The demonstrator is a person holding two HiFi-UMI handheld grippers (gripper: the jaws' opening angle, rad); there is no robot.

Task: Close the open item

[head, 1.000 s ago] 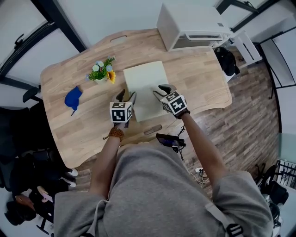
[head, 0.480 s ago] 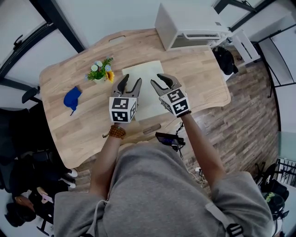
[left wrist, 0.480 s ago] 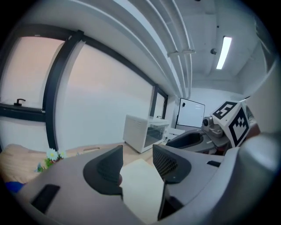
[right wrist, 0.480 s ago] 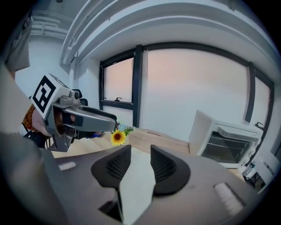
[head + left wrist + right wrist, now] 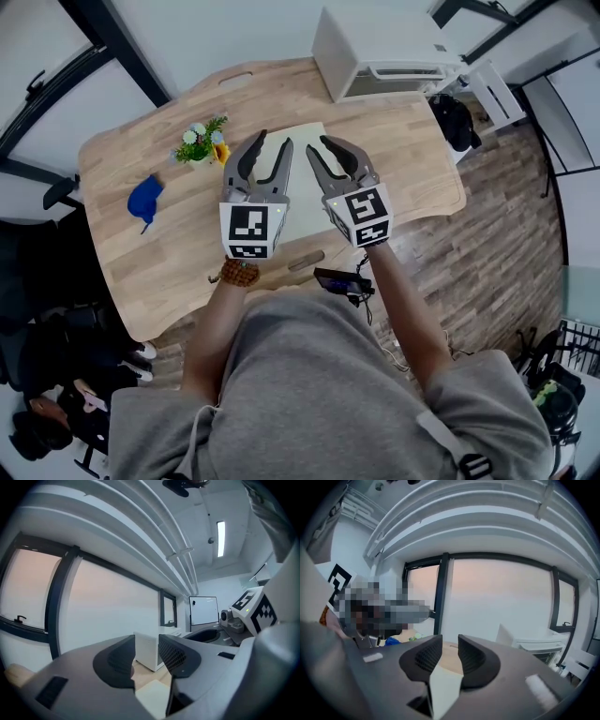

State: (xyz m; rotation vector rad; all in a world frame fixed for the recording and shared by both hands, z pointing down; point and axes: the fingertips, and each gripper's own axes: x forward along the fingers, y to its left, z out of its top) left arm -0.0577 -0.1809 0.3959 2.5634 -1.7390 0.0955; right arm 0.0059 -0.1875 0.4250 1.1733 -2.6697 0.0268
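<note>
Left tool (image 5: 274, 142) and right tool (image 5: 317, 146) hang side by side above the tabletop (image 5: 412, 169), each with its 2 dark, ribbed jaws spread. Both pairs have just been closing, and nothing sits between either pair. Each tool carries a white cube with black square markers, the left cube (image 5: 248, 230) and the right cube (image 5: 361, 216) both facing the head camera. A string of brown beads (image 5: 234, 272) circles the person's left wrist, and a grey top (image 5: 328, 394) fills the lower part of the head view.

Directly beneath the 2 tools lies the cream book (image 5: 302, 192), flat on the wood with 1 plain, smooth face upward. It is almost square. Its slightly longer side runs from the near edge of the tabletop toward the far edge, leaning a little to the right. Whether it is a book or a folder cannot be told.

The tabletop is pale wood with rounded corners and visible grain. Left of the book stands a small pot (image 5: 202, 161) holding blue, white and yellow flowers with green leaves. Farther left, well apart from the book, lies a crumpled blue cloth (image 5: 145, 199). A white box (image 5: 384, 47) with flat, smooth sides occupies the far right corner. Brown plank flooring (image 5: 506, 234) shows to the right of the tabletop.
</note>
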